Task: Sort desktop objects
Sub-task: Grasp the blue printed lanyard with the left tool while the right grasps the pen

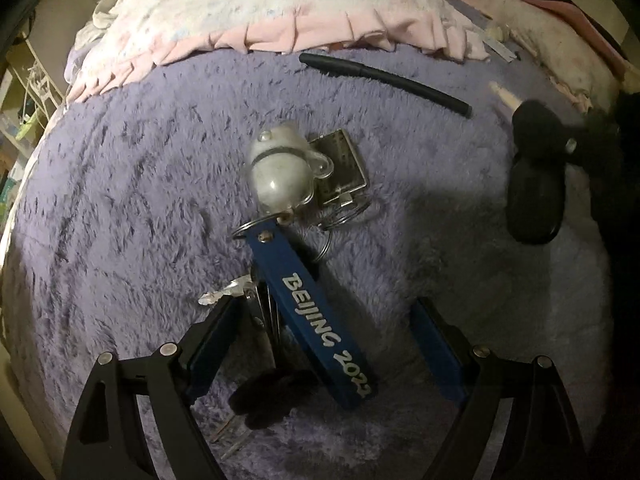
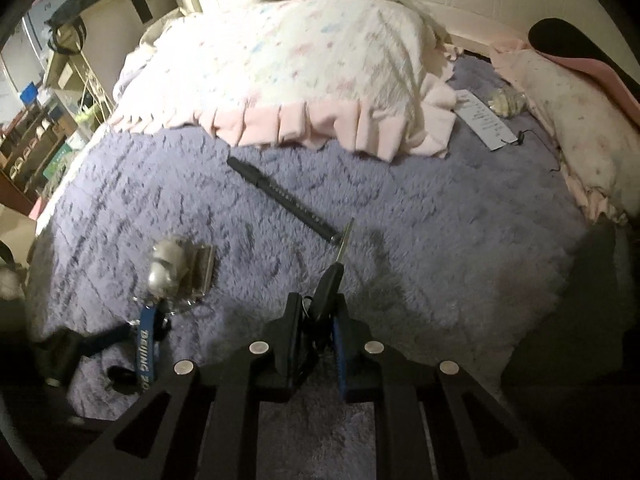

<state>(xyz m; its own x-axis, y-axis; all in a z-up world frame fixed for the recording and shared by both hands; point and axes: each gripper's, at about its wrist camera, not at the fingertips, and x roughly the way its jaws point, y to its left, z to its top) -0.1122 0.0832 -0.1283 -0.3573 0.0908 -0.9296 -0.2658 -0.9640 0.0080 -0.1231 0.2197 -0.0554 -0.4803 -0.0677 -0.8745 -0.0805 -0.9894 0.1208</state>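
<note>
The carrying area is a bed covered by a shaggy lavender plush blanket (image 2: 440,240). Its far edge is bounded by a white quilted pillow with a pink pleated frill (image 2: 304,80); a second pillow lines the right edge. A broad stretch of bare pile lies between the right tongs and that right edge.

The left tongs (image 1: 324,320) stand wide open, holding nothing, their blue-padded fingers (image 1: 438,354) straddling a blue fabric strap printed "BEIJING 2022" (image 1: 320,320). The strap joins by metal rings to a clear domed plastic charm with white filling (image 1: 280,168), which partly overlies a flat square metal tag (image 1: 340,168). These lie toward the near middle of the blanket.

The right tongs (image 2: 318,312) are closed on a black-headed key with a metal blade (image 2: 336,260), blade pointing forward. Its tip appears to reach the end of a slim matte black pen (image 2: 280,196); contact cannot be confirmed. The pen lies diagonally near the frill.

A white paper tag (image 2: 484,120) rests near the far right corner.
</note>
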